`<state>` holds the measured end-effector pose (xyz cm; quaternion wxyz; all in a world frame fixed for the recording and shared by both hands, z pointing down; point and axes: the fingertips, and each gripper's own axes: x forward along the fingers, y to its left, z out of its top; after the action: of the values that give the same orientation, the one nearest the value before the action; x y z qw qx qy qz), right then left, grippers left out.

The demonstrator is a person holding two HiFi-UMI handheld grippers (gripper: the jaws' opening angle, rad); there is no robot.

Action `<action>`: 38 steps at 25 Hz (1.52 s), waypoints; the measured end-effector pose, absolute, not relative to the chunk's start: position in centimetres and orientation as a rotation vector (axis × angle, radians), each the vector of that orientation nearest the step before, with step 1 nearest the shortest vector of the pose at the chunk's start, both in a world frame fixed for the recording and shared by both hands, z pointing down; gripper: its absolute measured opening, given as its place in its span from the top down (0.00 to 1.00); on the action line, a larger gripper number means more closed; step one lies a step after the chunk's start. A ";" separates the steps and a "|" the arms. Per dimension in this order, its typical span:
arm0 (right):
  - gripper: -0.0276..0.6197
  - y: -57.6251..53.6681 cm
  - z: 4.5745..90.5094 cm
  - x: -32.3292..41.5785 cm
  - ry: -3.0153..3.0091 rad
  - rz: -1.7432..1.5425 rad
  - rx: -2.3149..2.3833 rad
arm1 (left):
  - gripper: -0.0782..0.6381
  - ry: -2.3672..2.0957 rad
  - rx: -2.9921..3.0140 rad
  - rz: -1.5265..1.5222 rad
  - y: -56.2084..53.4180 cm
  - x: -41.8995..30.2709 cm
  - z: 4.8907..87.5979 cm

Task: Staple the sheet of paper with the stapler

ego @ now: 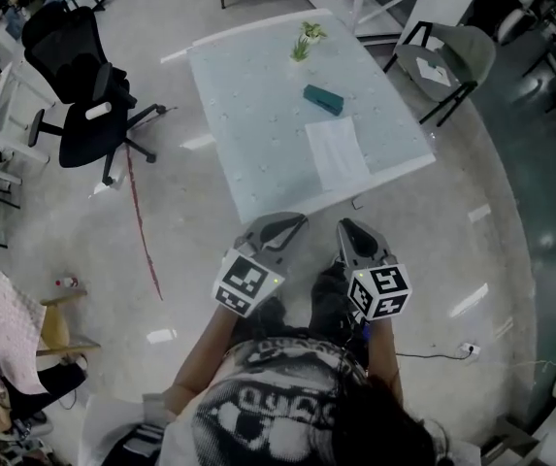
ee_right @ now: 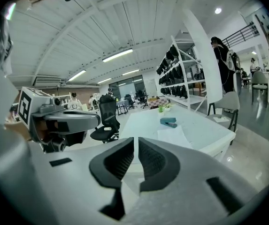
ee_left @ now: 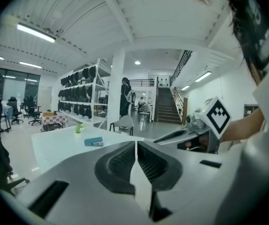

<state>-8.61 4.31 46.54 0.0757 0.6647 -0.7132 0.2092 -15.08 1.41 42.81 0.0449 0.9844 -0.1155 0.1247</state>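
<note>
A teal stapler (ego: 323, 99) lies on the pale table (ego: 248, 115), just beyond a white sheet of paper (ego: 337, 151) that lies near the table's front right edge. Both show in the right gripper view too: the stapler (ee_right: 169, 122) behind the paper (ee_right: 172, 136). In the left gripper view only the stapler (ee_left: 93, 141) is clear. My left gripper (ego: 292, 223) and right gripper (ego: 347, 225) hang side by side above the floor, short of the table's near edge. The left gripper (ee_left: 136, 144) has its pads together with nothing between them. The right gripper (ee_right: 135, 142) shows a narrow slit, also with nothing in it.
A small potted plant (ego: 306, 41) stands at the table's far side. A black office chair (ego: 88, 95) is to the left of the table. To its right is a grey chair (ego: 452, 61) with a paper on its seat. Shelving and a standing person (ee_left: 125, 97) are far behind.
</note>
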 end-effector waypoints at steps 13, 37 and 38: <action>0.91 1.7 48.1 7.9 -2.280 0.667 1.704 | 0.88 -0.683 2.916 0.423 -0.6 1.3 42.2; 0.76 -8.9 63.8 6.5 -2.160 0.699 1.276 | 0.88 -1.006 2.784 0.600 -4.3 1.0 44.5; 0.76 -9.2 64.3 6.4 -2.142 0.680 1.246 | 0.88 -1.001 2.788 0.596 -4.9 1.4 44.5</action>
<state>6.40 -9.18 64.27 0.2820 0.4653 -0.7997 0.2539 1.38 -4.91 44.49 0.0601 0.9211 -0.3306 0.1967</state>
